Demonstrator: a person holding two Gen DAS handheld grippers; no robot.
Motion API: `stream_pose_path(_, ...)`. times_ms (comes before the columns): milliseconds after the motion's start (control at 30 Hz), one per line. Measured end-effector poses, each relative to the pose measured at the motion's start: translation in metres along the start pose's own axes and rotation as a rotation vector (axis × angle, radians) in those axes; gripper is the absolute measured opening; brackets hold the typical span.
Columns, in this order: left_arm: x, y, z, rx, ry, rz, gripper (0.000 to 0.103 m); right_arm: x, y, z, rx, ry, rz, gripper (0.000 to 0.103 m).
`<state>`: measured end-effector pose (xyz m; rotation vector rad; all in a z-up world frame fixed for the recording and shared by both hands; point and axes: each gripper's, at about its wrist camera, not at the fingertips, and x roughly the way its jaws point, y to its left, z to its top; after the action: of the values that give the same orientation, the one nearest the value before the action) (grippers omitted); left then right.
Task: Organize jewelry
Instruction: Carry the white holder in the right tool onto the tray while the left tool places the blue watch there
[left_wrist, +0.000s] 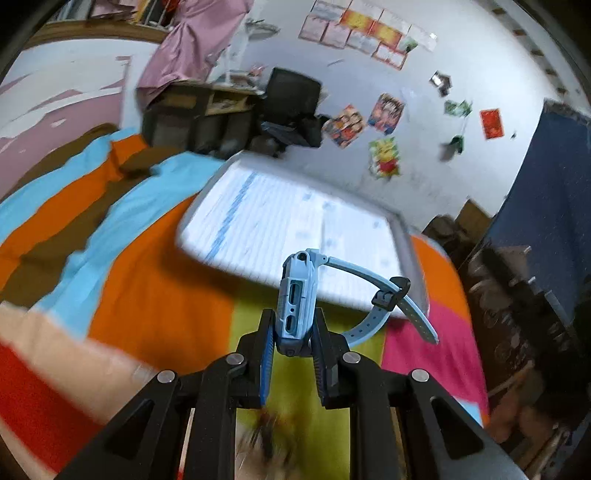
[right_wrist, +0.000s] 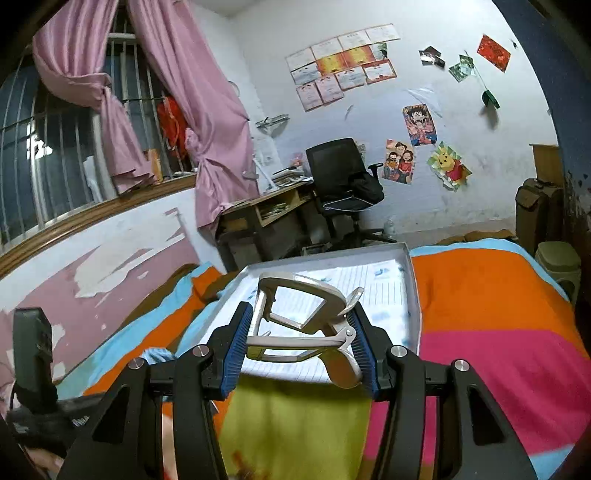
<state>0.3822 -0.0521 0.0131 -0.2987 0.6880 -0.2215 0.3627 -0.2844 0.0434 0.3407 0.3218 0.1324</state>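
Left gripper (left_wrist: 293, 332) clamped on blue watch (left_wrist: 295, 306), long axis pointing ahead; right gripper (right_wrist: 301, 339) closed around beige glasses (right_wrist: 306, 317) (folded). White tray (right_wrist: 413, 295) ahead, near edge nearer the right

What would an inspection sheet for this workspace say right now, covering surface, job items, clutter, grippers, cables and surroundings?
Surface: bed with a colour-block blanket in orange, pink, lime and light blue.
Job's things: light blue smartwatch held on edge, strap curling off to the right; beige folded glasses; shallow white tray lined with printed paper, lying on the blanket ahead.
Clutter: nothing seen in the tray.
Grippers: left gripper jaws shut on the smartwatch; right gripper jaws shut on the glasses.
Cables: nothing seen.
Surroundings: pink curtains at a barred window, wooden desk, black office chair, posters and certificates on a white wall. Left view is motion-blurred.
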Motion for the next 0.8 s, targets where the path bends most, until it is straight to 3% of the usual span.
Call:
stream_pose_path(100, 0.035, -0.001, 0.02, 0.018, -0.008, -0.019, 0.018, 0.029, -0.013, 0.003, -0.008, 0.019, -0.01, 0.047)
stream_pose_path(267, 0.094, -0.007, 0.039, 0.07, 0.046, 0.033, 0.018, 0.076, -0.03, -0.004, -0.016, 0.108, -0.028, 0.047)
stream_pose_path(333, 0.113, -0.005, 0.039, 0.07, 0.088, 0.019, 0.018, 0.09, -0.033, -0.011, 0.001, 0.155, -0.018, 0.047)
stream_pose_path(533, 0.135, 0.015, 0.034, -0.025, 0.139, 0.005, 0.018, 0.115, -0.035, -0.03, -0.03, 0.237, -0.049, 0.047)
stream_pose_path(700, 0.144, 0.016, 0.033, -0.017, 0.188, 0.046, 0.019, 0.121, -0.04, -0.04, -0.023, 0.266, -0.067, 0.047)
stream_pose_path(767, 0.139, 0.016, 0.033, -0.016, 0.179, 0.045, 0.025, 0.121, -0.043, -0.04, -0.02, 0.275, -0.076, 0.05)
stream_pose_path(800, 0.136, 0.015, 0.033, -0.014, 0.171, 0.046, 0.038, 0.12, -0.043, -0.041, -0.02, 0.274, -0.078, 0.053)
